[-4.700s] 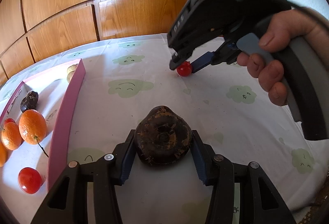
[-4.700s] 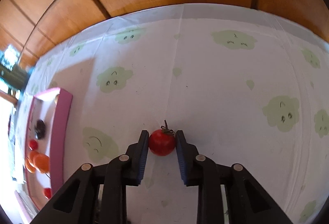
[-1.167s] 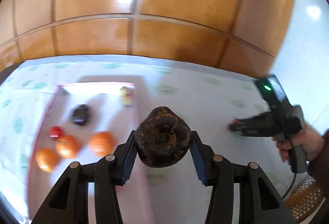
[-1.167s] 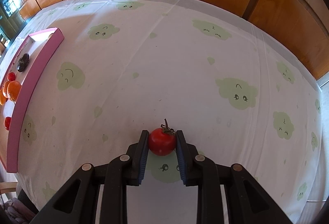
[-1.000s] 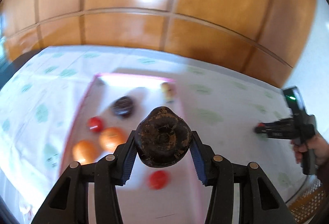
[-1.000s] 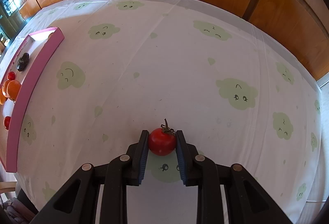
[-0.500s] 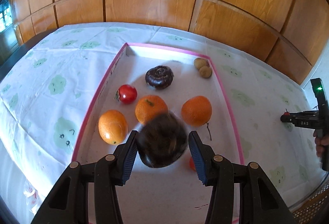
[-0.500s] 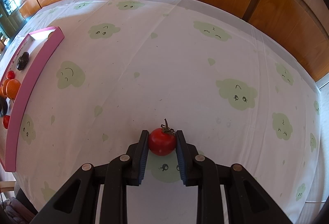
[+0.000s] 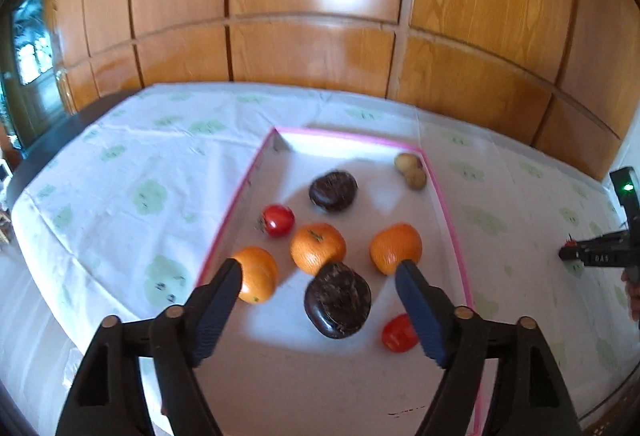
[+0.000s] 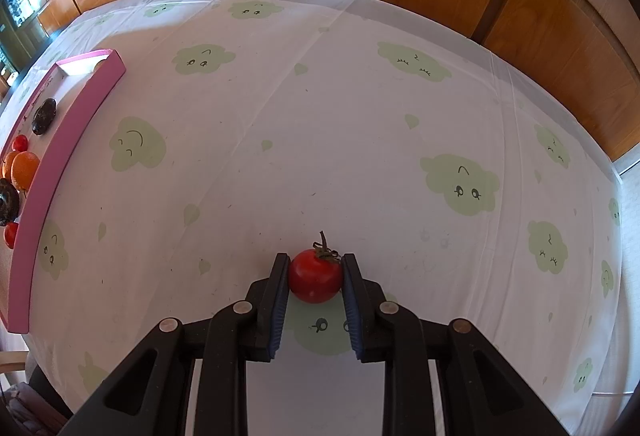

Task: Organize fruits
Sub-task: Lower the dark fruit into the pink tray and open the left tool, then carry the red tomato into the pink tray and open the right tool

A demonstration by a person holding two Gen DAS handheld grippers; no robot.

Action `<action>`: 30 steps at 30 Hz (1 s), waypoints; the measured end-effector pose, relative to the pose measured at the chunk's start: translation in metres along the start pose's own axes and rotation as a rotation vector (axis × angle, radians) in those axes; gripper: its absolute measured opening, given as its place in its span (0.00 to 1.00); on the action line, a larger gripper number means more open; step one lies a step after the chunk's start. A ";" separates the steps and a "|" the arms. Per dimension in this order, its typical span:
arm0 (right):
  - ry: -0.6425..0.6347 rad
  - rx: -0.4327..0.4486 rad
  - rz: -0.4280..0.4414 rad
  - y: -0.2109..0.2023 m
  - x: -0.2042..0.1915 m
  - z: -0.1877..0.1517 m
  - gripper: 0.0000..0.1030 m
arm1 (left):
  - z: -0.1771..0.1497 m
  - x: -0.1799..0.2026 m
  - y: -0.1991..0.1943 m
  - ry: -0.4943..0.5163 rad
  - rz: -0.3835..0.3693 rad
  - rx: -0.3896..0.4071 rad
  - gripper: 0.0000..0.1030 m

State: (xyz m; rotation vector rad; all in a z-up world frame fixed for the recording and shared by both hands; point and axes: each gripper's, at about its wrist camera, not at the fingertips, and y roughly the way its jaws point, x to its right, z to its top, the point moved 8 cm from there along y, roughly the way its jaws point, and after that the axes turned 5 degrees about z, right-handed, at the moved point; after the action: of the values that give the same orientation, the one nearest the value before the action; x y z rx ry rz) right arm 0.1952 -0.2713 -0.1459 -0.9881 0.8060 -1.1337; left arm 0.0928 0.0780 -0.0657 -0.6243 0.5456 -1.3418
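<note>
Right wrist view: tomato (image 10: pixel 315 275) clamped between right tool (image 10: pixel 315 282) pads

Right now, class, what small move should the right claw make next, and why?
Probably carry the tomato left toward the pink tray. The right claw is shut on it above the tablecloth, while the left claw stands open over the tray, its dark fruit dropped.

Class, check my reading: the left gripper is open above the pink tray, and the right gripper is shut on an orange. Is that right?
Not quite. The right gripper is shut on a red tomato, as the right wrist view shows. The left gripper is indeed open above the pink tray.
</note>
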 end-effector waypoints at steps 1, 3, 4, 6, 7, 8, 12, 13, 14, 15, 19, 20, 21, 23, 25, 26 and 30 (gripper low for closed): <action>0.000 0.001 -0.001 0.000 0.000 0.000 0.25 | 0.001 -0.001 -0.003 -0.001 0.010 0.011 0.86; -0.001 0.004 -0.004 0.000 0.000 0.000 0.25 | 0.007 -0.003 -0.012 -0.001 0.040 0.049 0.92; -0.001 0.005 -0.005 0.000 0.000 0.000 0.25 | 0.009 -0.003 -0.017 0.000 0.047 0.064 0.94; -0.002 0.008 -0.008 0.000 0.000 -0.001 0.25 | 0.014 -0.004 -0.026 0.000 0.052 0.091 0.99; -0.003 0.010 -0.010 0.000 0.000 -0.001 0.25 | 0.016 -0.004 -0.030 -0.001 0.050 0.101 1.00; -0.004 0.012 -0.011 0.000 0.000 -0.001 0.25 | 0.017 -0.004 -0.033 -0.003 0.049 0.110 1.00; -0.005 0.021 -0.018 -0.001 -0.001 -0.003 0.25 | 0.019 -0.002 -0.041 0.002 0.040 0.125 1.00; -0.006 0.023 -0.020 -0.002 -0.002 -0.003 0.25 | 0.019 -0.002 -0.042 0.005 0.041 0.126 1.00; -0.007 0.023 -0.023 -0.002 -0.003 -0.004 0.25 | 0.018 -0.002 -0.043 0.010 0.044 0.131 1.00; -0.007 0.023 -0.024 -0.002 -0.003 -0.005 0.25 | 0.017 -0.001 -0.045 0.015 0.048 0.136 1.00; 0.000 0.020 -0.025 -0.003 -0.003 -0.006 0.25 | 0.012 0.002 -0.047 0.023 0.044 0.146 1.00; 0.004 0.016 -0.028 -0.003 -0.003 -0.006 0.25 | 0.010 0.003 -0.047 0.020 0.036 0.146 1.00; 0.008 0.012 -0.031 -0.003 -0.003 -0.005 0.25 | 0.009 0.003 -0.047 0.014 0.026 0.145 1.00; 0.018 0.008 -0.040 -0.003 -0.002 -0.004 0.25 | 0.007 0.004 -0.046 -0.001 0.005 0.135 1.00; 0.032 0.009 -0.047 -0.002 -0.002 -0.003 0.25 | 0.004 0.003 -0.044 -0.016 -0.005 0.125 1.00; 0.040 0.011 -0.050 -0.002 -0.002 -0.003 0.25 | 0.003 0.003 -0.044 -0.019 -0.008 0.122 1.00; 0.077 0.026 -0.055 -0.004 -0.001 -0.003 0.25 | 0.001 0.000 -0.044 -0.037 -0.013 0.121 1.00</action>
State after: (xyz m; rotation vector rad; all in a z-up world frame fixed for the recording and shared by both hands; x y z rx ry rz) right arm 0.1908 -0.2715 -0.1429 -0.9542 0.8279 -1.2331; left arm 0.0622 0.0729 -0.0347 -0.5537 0.4278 -1.3626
